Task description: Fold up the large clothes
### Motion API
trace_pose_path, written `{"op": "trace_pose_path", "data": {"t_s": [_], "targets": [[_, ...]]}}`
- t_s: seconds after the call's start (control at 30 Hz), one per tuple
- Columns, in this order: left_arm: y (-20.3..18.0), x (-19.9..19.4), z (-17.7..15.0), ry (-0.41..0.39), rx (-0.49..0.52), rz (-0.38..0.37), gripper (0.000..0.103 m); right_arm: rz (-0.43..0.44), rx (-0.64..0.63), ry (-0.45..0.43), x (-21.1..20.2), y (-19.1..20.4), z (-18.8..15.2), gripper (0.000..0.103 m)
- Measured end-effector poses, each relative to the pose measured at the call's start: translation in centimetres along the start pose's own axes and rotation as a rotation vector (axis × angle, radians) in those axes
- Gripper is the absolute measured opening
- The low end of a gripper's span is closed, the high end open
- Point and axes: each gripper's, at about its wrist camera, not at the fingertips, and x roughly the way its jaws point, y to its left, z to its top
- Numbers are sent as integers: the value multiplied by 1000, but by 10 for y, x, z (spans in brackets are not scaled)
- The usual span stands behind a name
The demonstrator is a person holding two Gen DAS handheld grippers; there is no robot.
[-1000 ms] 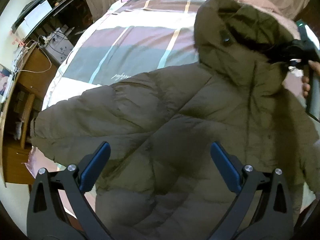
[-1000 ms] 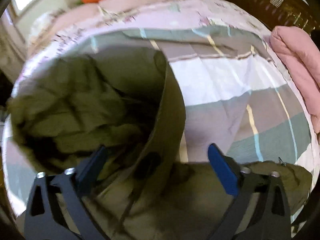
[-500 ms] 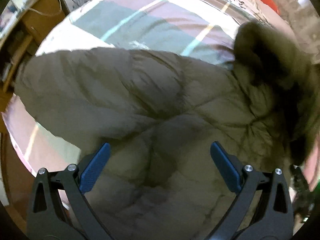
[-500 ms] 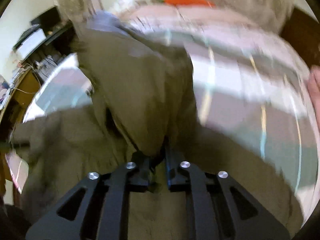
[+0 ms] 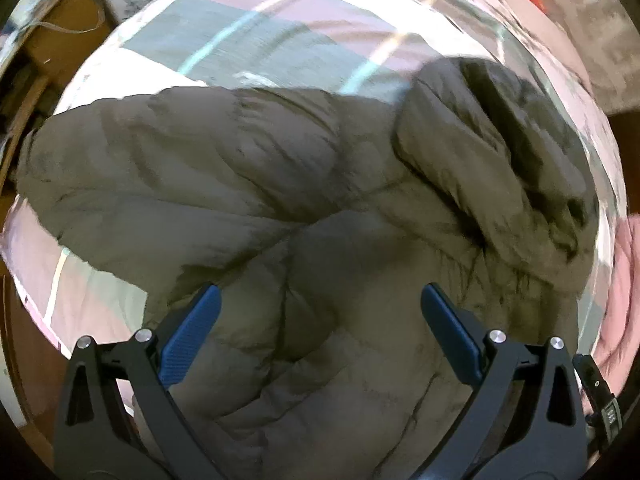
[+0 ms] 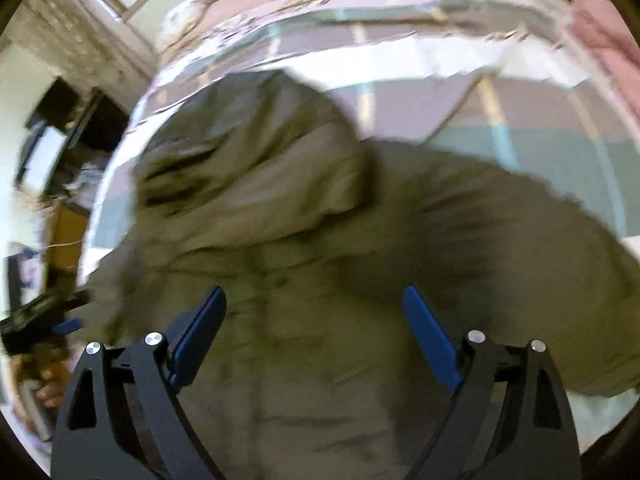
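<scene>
Now | left tool apart | right tool opening, empty | jacket label unreadable

Each hand-held gripper — black triangular-cutout arms, silver screws, ribbed blue pads.

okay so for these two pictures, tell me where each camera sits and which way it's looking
Left wrist: on the left gripper, looking steeply down at the olive jacket on the bed; its own open blue-padded fingers show.
Right wrist: on the right gripper, angled down at the jacket's hood; its jaws are opening, nothing between them, with the left gripper and a hand at the left edge.
Shared: jacket, hood, striped bed.
</scene>
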Motion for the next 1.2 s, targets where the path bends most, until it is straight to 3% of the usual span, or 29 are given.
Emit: {"op": "trace_pose_path", "data": {"t_s": [0.07, 0.17, 0.27, 0.37, 0.43, 0.53, 0.7, 0.83, 0.9, 0.93, 1.03, 1.13, 1.2], "targets": [[-8, 2, -8, 8, 95, 3, 101, 18, -7, 25, 0, 16, -7, 90], [-17, 8, -26, 2, 253, 89, 101, 27, -42, 53, -3, 35, -29, 91], [-9, 22, -42, 29, 312, 137, 101, -76, -118, 109, 1, 38, -55, 95], [6, 44, -57, 110, 294, 132, 101, -122, -115, 173, 17, 21, -76, 95], [16, 57, -66, 147, 271, 150, 101, -130, -39, 261, 36, -2, -88, 95], [27, 56, -69, 142, 223, 147, 101, -159, 54, 330, 51, -27, -100, 95], [20, 39, -63, 103, 202, 108, 101, -102, 183, 207, 14, -60, -81, 95], [0, 41, -67, 114, 270, 112, 101, -86, 372, 127, -17, -108, -67, 95], [-7, 42, -71, 132, 288, 104, 101, -12, 587, 81, -29, -160, -75, 97], [-10, 42, -74, 140, 299, 94, 101, -12, 587, 81, -29, -160, -75, 99], [-20, 41, -80, 136, 315, 93, 101, 119, 972, 26, -38, -248, -107, 99], [-25, 38, -80, 142, 316, 83, 101, 79, 1264, -29, -51, -322, -145, 99], [-31, 40, -81, 152, 309, 78, 101, 60, 1346, -88, -63, -363, -157, 99]]}}
